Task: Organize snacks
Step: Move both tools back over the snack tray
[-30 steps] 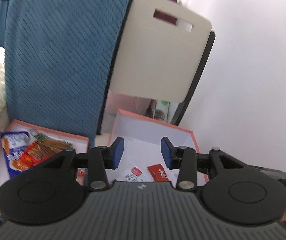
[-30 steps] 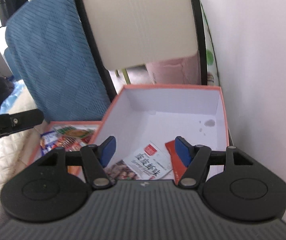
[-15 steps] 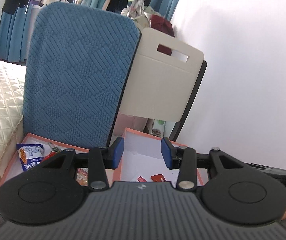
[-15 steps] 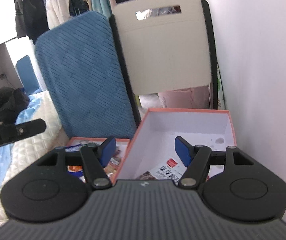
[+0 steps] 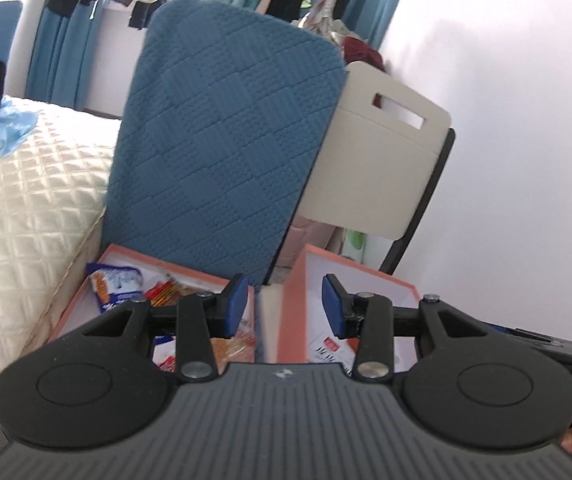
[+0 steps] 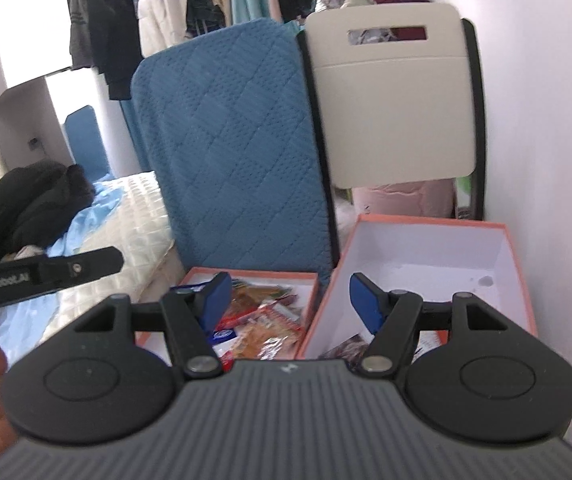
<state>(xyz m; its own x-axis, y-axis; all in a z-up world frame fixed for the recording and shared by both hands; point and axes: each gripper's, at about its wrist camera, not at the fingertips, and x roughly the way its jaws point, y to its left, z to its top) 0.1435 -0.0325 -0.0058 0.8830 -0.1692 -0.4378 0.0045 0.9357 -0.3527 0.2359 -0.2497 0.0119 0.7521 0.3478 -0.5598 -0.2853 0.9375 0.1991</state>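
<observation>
Both grippers, left (image 5: 284, 304) and right (image 6: 290, 300), were released and empty, lower centre, sorting snacks (image 6: 262, 320) between boxes (image 6: 514, 264).

Both wrist views look slightly down, from close by, sharing 2 orange boxes (image 5: 306, 280) (image 6: 438, 224) and chairs (image 5: 226, 140) (image 6: 238, 152)

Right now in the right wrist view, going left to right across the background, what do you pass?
Black clothes heap on the bed → quilted cream bedding → blue quilted cushion → beige chair back → white wall. Below them: shallow snack box, then deep orange box.
</observation>
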